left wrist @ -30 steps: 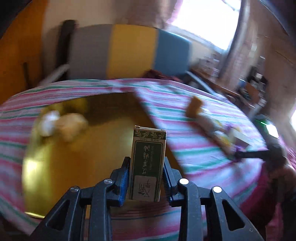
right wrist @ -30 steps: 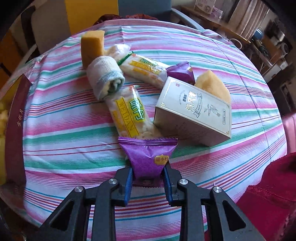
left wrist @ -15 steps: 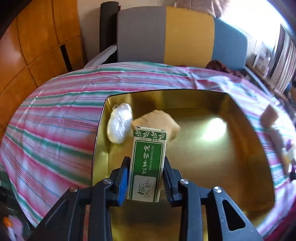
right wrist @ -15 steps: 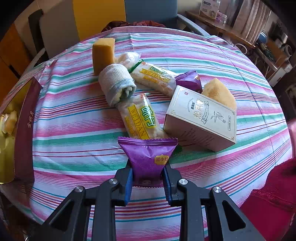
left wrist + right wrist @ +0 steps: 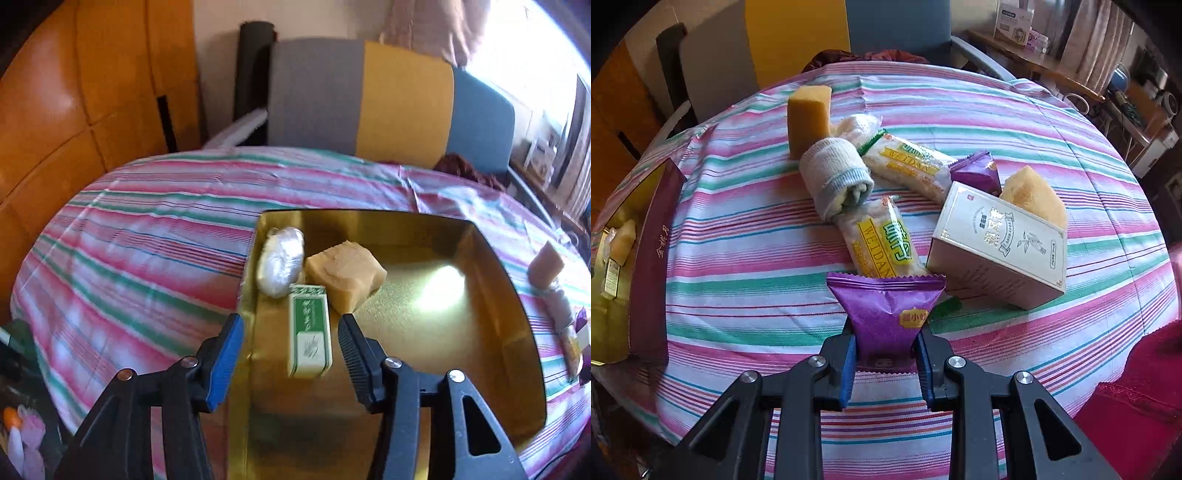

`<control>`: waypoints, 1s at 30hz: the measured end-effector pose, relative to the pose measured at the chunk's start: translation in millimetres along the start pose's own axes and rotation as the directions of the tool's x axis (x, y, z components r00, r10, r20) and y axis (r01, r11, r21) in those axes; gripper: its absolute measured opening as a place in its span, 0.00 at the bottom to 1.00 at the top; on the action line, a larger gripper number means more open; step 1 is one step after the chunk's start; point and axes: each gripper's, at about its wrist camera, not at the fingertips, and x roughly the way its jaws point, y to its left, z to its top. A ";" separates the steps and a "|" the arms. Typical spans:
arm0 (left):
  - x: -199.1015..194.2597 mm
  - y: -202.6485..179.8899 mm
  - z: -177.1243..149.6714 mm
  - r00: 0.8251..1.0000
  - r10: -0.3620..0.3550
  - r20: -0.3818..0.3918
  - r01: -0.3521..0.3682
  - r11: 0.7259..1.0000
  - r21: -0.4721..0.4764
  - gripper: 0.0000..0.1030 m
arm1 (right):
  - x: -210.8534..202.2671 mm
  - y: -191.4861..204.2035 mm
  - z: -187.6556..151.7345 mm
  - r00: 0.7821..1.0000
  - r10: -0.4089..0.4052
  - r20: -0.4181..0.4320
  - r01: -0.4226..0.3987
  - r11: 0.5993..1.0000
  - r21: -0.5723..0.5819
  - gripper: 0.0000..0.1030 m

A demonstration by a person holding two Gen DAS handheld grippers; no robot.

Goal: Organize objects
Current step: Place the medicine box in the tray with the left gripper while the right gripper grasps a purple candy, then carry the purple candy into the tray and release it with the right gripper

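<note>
Green carton (image 5: 309,334) lies inside the gold tray (image 5: 491,258), near its left wall, just in front of a tan sponge block (image 5: 345,273) and a clear-wrapped bundle (image 5: 281,266). We note the left tongs (image 5: 290,345) opening at this moment, both pads standing clear of the carton's sides, so nothing is gripped there. We judge the step in hand to be the release and withdrawal. To do it well we would let the jaws finish spreading, then draw straight back and up along the carton's length, so neither pad clips it or nudges it into the sponge block. The carton is slim and rectangular, with a green face, pale edges, a leaf border at the far end and a pale label panel at the near end (lettering too blurred to read). It looks light and liable to slide on the smooth tray floor.

The right tongs (image 5: 886,345) are clamped on a purple snack packet (image 5: 886,314), held over the striped bench (image 5: 746,266). Beyond it we record two yellow-labelled wafer packs, a rolled sock, two more sponges, a second purple packet and a white tea box (image 5: 997,247), all outside the tray.
</note>
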 end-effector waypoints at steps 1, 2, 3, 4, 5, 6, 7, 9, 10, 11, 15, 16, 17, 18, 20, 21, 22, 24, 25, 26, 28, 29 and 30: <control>-9.9 1.1 -4.9 1.000 0.001 0.018 -0.001 1.000 -0.001 0.52 | -3.3 -0.6 -0.4 1.000 0.008 0.016 -0.008 1.000 0.004 0.27; -16.3 2.6 -8.6 1.000 -0.002 0.030 0.002 1.000 -0.003 0.52 | -7.4 -1.9 -0.7 0.999 0.022 0.035 -0.023 1.000 0.010 0.27; -22.5 4.0 -11.7 0.999 -0.004 0.039 0.005 1.000 -0.012 0.52 | -11.6 -3.5 -0.7 0.998 0.041 0.055 -0.042 0.999 0.016 0.27; -29.7 6.6 -16.1 0.999 -0.007 0.044 0.008 1.000 -0.029 0.52 | -14.9 -5.4 -0.6 0.996 0.052 0.071 -0.054 0.998 0.022 0.27; -34.3 8.1 -20.0 0.999 -0.011 0.045 0.013 0.999 -0.042 0.52 | -17.7 -6.4 -1.3 0.995 0.059 0.081 -0.062 0.998 0.028 0.27; -37.0 9.1 -22.1 0.999 -0.016 0.044 0.019 0.999 -0.049 0.52 | -19.5 -7.3 -1.1 0.993 0.072 0.093 -0.075 0.997 0.031 0.27; -41.4 10.5 -26.3 0.999 -0.024 0.041 0.026 0.998 -0.059 0.52 | -24.0 -7.4 -1.4 0.989 0.091 0.113 -0.095 0.995 0.029 0.27; -45.9 11.7 -32.0 0.999 -0.024 0.037 0.026 0.997 -0.066 0.52 | -29.5 -3.5 -0.6 0.985 0.104 0.138 -0.107 0.994 0.010 0.27; -48.3 11.7 -34.6 0.999 -0.025 0.035 0.027 0.998 -0.064 0.52 | -29.9 -1.2 1.0 0.984 0.106 0.143 -0.108 0.994 0.006 0.27; -49.3 12.3 -35.7 0.999 -0.025 0.037 0.027 0.998 -0.063 0.52 | -32.8 1.4 1.2 0.983 0.110 0.147 -0.111 0.994 0.001 0.27; -51.5 12.4 -42.2 0.999 -0.023 0.030 0.025 0.997 -0.066 0.52 | -47.7 28.2 6.1 0.969 0.171 0.176 -0.163 0.985 -0.060 0.27; -51.8 13.0 -43.5 0.999 -0.025 0.026 0.027 0.997 -0.070 0.52 | -52.9 38.9 8.0 0.963 0.197 0.183 -0.185 0.979 -0.083 0.27; -52.5 13.9 -45.0 0.999 -0.024 0.024 0.026 0.997 -0.074 0.52 | -57.2 49.7 9.9 0.956 0.224 0.188 -0.207 0.973 -0.105 0.27; -53.2 15.3 -46.3 0.999 -0.023 0.024 0.025 0.997 -0.079 0.52 | -60.8 62.6 12.4 0.949 0.255 0.187 -0.233 0.963 -0.133 0.27; -55.5 20.3 -49.1 0.999 -0.026 0.023 0.028 0.995 -0.093 0.52 | -65.7 94.4 16.9 0.930 0.323 0.177 -0.287 0.937 -0.201 0.27; -56.8 23.4 -50.4 0.999 -0.027 0.025 0.029 0.994 -0.101 0.52 | -66.7 113.1 19.1 0.918 0.362 0.160 -0.321 0.917 -0.237 0.27; -59.3 28.5 -52.1 0.999 -0.023 0.031 0.027 0.993 -0.113 0.52 | -66.5 131.2 20.5 0.906 0.399 0.139 -0.353 0.896 -0.268 0.27; -60.0 38.1 -53.6 1.000 -0.014 0.027 0.018 0.991 -0.132 0.52 | -63.3 170.0 20.6 0.884 0.459 0.089 -0.409 0.851 -0.328 0.27; -60.7 45.7 -55.1 1.000 -0.008 0.024 0.011 0.988 -0.152 0.52 | -60.1 192.5 19.6 0.870 0.491 0.054 -0.442 0.823 -0.356 0.27; -61.3 51.2 -56.3 1.000 -0.003 0.024 0.007 0.986 -0.166 0.52 | -56.0 211.7 18.6 0.856 0.517 0.020 -0.473 0.798 -0.373 0.27; -62.4 63.1 -59.8 1.000 0.014 0.022 -0.010 0.981 -0.195 0.52 | -43.7 255.7 14.9 0.831 0.554 -0.054 -0.526 0.749 -0.404 0.27; -62.2 67.7 -61.1 1.000 0.022 0.020 -0.017 0.979 -0.204 0.52 | -37.6 274.7 12.5 0.826 0.558 -0.081 -0.536 0.733 -0.418 0.27; -61.4 72.0 -62.3 0.999 0.028 0.016 -0.024 0.977 -0.213 0.52 | -31.0 293.7 9.7 0.821 0.560 -0.109 -0.547 0.718 -0.430 0.27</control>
